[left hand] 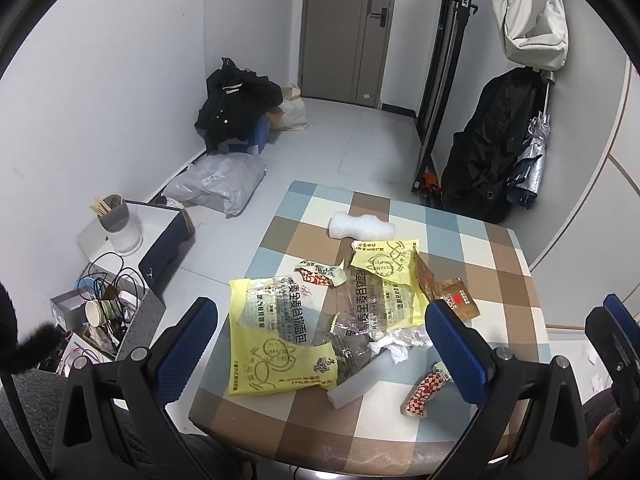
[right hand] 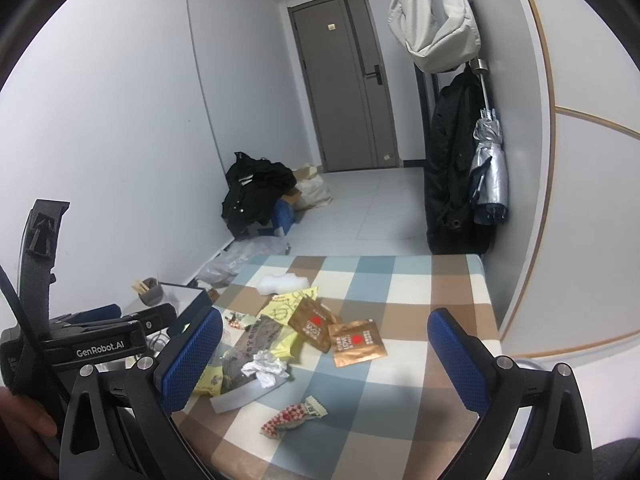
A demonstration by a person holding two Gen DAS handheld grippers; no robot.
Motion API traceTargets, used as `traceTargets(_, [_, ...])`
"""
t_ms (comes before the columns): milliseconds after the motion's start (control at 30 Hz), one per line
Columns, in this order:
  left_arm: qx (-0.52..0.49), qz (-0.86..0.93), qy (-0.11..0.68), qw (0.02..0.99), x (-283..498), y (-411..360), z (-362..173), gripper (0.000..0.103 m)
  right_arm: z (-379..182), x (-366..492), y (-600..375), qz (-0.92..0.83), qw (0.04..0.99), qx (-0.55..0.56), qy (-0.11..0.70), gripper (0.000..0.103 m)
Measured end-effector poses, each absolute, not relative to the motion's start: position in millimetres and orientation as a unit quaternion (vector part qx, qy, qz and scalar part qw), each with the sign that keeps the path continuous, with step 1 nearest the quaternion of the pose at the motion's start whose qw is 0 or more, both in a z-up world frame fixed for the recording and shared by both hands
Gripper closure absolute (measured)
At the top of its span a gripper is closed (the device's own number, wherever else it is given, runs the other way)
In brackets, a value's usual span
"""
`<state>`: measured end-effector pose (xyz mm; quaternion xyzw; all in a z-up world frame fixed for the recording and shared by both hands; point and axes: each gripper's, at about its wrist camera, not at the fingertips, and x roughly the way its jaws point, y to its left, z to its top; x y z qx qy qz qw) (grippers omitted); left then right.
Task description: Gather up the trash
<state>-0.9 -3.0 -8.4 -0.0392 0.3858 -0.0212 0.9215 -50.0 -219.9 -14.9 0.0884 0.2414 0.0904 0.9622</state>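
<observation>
Starting out | you are holding left gripper [left hand: 320,344] and right gripper [right hand: 325,354] wide, empty | yellow wrappers [left hand: 276,332], crumpled tissue [right hand: 266,370], brown sachets [right hand: 356,342] all waiting on table [right hand: 420,280]

Worktop [left hand: 500,264]: near edge cut off by the bottom of the left wrist view, behind the gripper bodies.
Yellow bread bags [left hand: 276,332]: overlapping; the print is too crumpled to read in full.
Foam strip [left hand: 354,384]: far end tucked under the bags and the crumpled tissue [left hand: 394,344].
Brown sachets [right hand: 356,342]: small lettering too fine to make out.
Box on the floor [left hand: 104,320]: contents a tangle of cables, hard to separate.
Left gripper [right hand: 100,336]: partly out of the right wrist view.
</observation>
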Motion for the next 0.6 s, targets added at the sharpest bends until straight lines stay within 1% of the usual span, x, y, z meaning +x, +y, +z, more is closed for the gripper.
traceTargets(600, [-0.044, -0.036, 0.399, 0.915, 5.1, -0.5, -9.9, 0.001, -17.3, -49.3, -219.6, 0.093, 0.961, 0.09, 0.244, 0.0])
